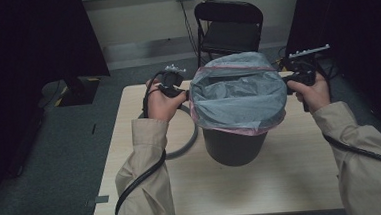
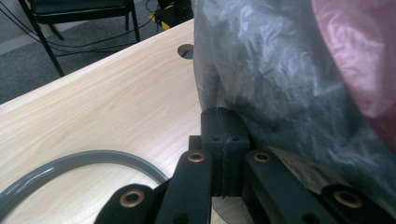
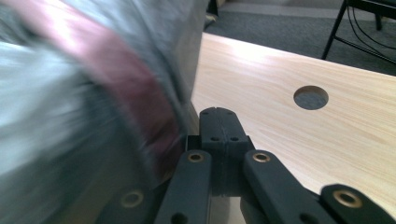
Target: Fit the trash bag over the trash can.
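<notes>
A dark bin [image 1: 235, 146] stands mid-table [image 1: 283, 182], lined with a thin grey bag [image 1: 237, 92] folded over its rim. Both tongs, left [image 2: 223, 122] and right [image 3: 218, 122], are pressed together, apparently holding nothing. The film looks light, soft, slippery and tearable; pinch the folded edge.

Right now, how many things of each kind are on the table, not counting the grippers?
Bin: 1
Bin liner bag: 1
Grey ring: 1
Total: 3
</notes>
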### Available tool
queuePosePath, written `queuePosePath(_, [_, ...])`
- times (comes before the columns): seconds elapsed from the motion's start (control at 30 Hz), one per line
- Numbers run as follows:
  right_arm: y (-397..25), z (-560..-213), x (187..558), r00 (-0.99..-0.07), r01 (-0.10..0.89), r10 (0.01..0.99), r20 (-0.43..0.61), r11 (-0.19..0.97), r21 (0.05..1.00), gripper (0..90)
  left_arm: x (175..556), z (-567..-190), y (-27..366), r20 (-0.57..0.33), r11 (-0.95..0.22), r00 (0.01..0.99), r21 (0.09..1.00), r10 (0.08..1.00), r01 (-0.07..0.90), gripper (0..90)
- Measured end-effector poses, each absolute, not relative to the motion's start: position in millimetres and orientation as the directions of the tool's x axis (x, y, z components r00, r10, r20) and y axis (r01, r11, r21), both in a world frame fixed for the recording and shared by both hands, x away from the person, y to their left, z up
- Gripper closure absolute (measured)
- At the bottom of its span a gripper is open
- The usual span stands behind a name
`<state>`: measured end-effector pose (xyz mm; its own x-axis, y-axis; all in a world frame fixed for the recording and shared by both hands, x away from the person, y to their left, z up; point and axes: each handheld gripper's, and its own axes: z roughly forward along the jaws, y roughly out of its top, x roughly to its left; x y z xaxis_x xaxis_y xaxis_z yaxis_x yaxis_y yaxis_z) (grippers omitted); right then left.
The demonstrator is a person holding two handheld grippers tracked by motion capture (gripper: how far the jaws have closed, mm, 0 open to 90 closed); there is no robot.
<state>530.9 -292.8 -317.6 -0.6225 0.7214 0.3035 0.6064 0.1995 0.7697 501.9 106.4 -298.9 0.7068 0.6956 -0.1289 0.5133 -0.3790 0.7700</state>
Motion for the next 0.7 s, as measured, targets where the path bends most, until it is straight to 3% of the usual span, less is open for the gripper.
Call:
queuePosePath(0.2, [-286.7, -333.7, 540.7, -0.591, 0.635, 0.736, 0.329, 0.174, 0.753, 90.0, 499.5, -301.5, 109.1, -0.137, -0.379, 0.705, 0.763, 0.696, 0.523, 90.0])
queuePosePath(0.23, [-289.6, -331.8, 538.9, -0.583, 0.633, 0.747, 0.32, 0.17, 0.755, 82.0, 497.9, -301.7, 109.3, -0.136, -0.377, 0.702, 0.764, 0.699, 0.524, 90.0])
queuePosePath(0.33, [-299.7, -322.9, 532.5, -0.568, 0.623, 0.771, 0.29, 0.173, 0.763, 72.1, 491.7, -303.5, 110.7, -0.145, -0.37, 0.706, 0.769, 0.693, 0.521, 90.0])
queuePosePath(0.4, [-307.7, -313.8, 525.5, -0.548, 0.616, 0.793, 0.265, 0.169, 0.769, 58.4, 484.7, -303.3, 109.2, -0.135, -0.373, 0.707, 0.772, 0.694, 0.514, 90.0])
queuePosePath(0.5, [-320.9, -295.9, 510.6, -0.514, 0.598, 0.823, 0.24, 0.144, 0.788, 46.6, 474.7, -302.2, 106.6, -0.118, -0.382, 0.703, 0.771, 0.701, 0.51, 90.0])
queuePosePath(0.7, [-333.1, -259.3, 474.5, -0.492, 0.57, 0.825, 0.279, 0.062, 0.819, 34.9, 450.2, -302.1, 106.7, -0.113, -0.384, 0.704, 0.772, 0.701, 0.506, 90.0])
